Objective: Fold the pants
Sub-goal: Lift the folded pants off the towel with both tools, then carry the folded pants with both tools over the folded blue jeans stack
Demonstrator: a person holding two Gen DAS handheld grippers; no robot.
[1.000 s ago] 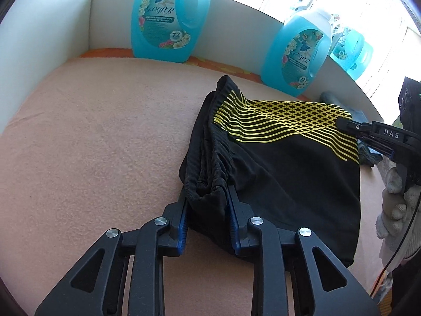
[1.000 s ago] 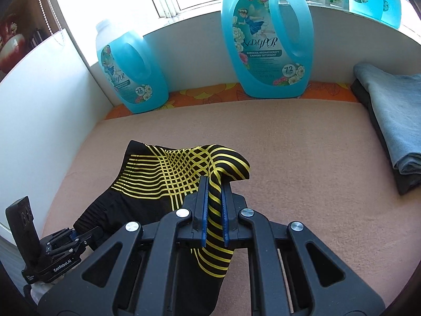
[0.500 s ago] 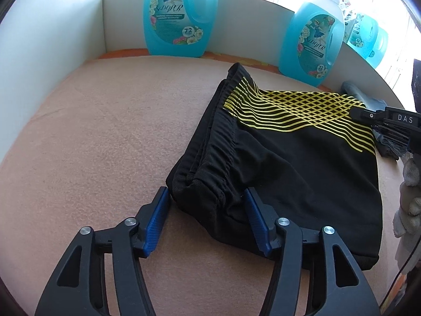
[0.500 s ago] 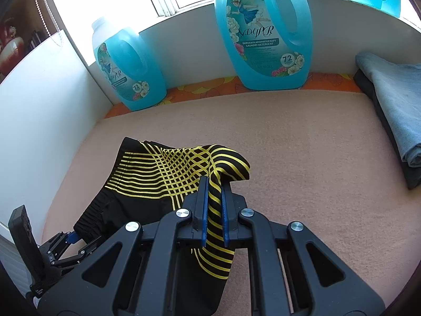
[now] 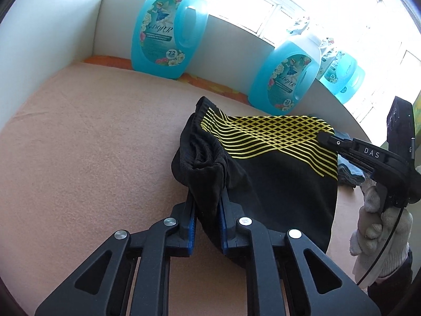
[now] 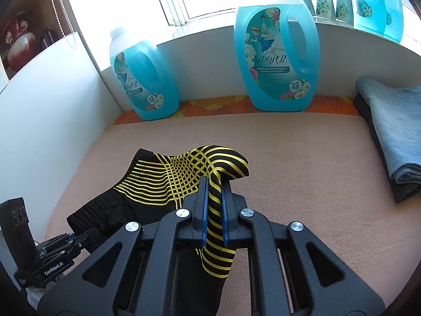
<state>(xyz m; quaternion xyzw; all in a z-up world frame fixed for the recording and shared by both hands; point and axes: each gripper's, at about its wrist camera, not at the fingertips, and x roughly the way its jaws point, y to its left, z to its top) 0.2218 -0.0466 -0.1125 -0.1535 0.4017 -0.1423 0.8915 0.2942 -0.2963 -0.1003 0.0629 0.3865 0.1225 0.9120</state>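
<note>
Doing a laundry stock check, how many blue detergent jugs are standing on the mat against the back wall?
2: a smaller detergent jug near the left corner, a bigger one mid-wall. More stand behind, on the sill.

Pants [image 5: 276, 184]: black, with a yellow pattern of stripes crossing into a lattice. Surface [image 6: 302, 163]: peach-pink, with an orange floral strip at the rear edge. Detergent jugs [image 6: 276, 60]: translucent blue, floral labels. Folded garment [image 6: 394, 123]: light blue denim. Gripper fingers [image 6: 202, 210]: black with blue pads.
</note>
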